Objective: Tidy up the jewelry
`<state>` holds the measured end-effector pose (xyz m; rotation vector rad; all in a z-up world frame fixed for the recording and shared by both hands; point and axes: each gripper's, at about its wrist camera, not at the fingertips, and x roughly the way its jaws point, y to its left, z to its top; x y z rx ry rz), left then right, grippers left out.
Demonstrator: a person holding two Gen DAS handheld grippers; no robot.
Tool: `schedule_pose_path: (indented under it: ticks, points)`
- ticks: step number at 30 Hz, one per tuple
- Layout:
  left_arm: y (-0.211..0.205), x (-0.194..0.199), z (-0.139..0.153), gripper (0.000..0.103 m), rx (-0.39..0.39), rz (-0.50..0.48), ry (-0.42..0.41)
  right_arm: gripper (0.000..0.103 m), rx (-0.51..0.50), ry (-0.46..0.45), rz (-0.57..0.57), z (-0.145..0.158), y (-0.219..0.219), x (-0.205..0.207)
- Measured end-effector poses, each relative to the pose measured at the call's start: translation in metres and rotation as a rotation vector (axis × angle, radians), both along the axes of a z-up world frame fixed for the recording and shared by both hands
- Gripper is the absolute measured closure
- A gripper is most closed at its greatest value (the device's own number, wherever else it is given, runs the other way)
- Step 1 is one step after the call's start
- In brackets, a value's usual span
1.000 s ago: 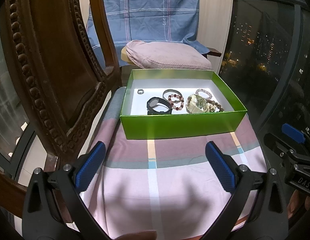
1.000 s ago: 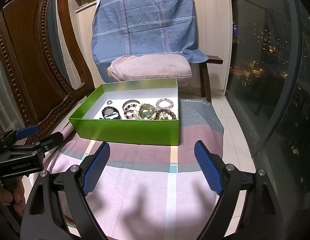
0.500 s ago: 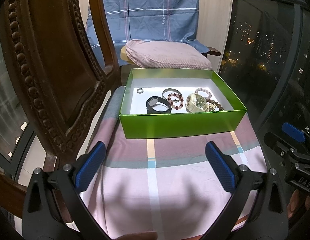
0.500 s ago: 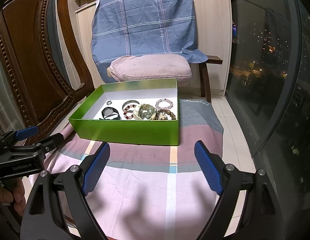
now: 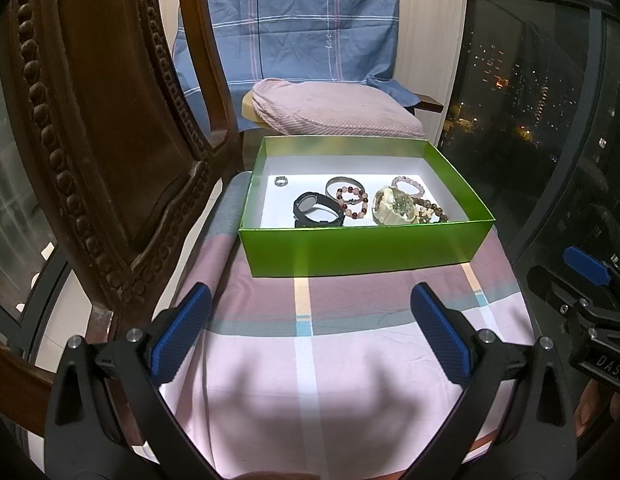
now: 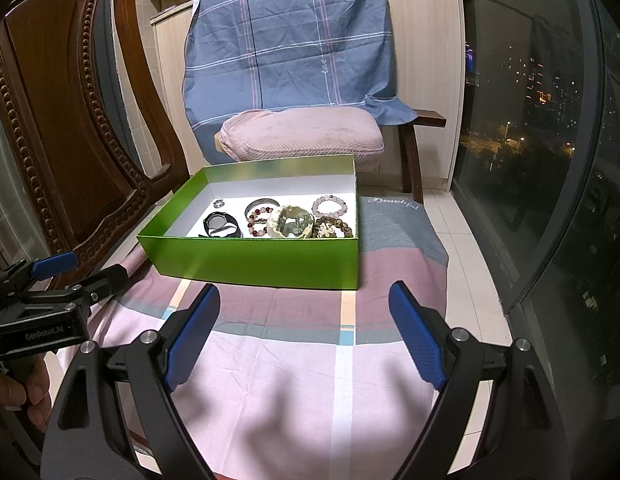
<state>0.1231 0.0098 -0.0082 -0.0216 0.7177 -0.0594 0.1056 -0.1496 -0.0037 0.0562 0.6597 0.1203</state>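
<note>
A green box (image 5: 361, 248) (image 6: 254, 260) with a white inside stands on a checked pink cloth (image 5: 310, 360) (image 6: 310, 380). Inside lie a small ring (image 5: 280, 180) (image 6: 218, 203), a black watch (image 5: 315, 210) (image 6: 222, 226), a metal bangle (image 5: 341, 184) (image 6: 262, 204), a red-and-pink bead bracelet (image 5: 351, 202) (image 6: 258, 222), a cream watch (image 5: 393, 208) (image 6: 292, 222), a pink bead bracelet (image 5: 407, 186) (image 6: 333, 206) and a brown bead bracelet (image 5: 433, 212) (image 6: 335, 230). My left gripper (image 5: 310, 332) hangs open over the cloth, short of the box, holding nothing. My right gripper (image 6: 306, 328) is likewise open and empty.
A carved wooden chair back (image 5: 102, 140) (image 6: 62, 132) rises close on the left. Behind the box stands a chair with a pink cushion (image 5: 333, 112) (image 6: 302, 136) and a blue plaid cloth (image 6: 290, 48). A dark window (image 6: 549, 120) runs along the right.
</note>
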Motion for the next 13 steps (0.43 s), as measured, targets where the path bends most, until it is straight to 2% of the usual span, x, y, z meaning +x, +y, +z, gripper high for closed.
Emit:
schedule_pose_path:
  ticks: [13]
  points:
    - [-0.0005, 0.0027, -0.0030, 0.004, -0.003, -0.008, 0.018, 0.019, -0.003, 0.003, 0.004, -0.0014, -0.0005, 0.0010]
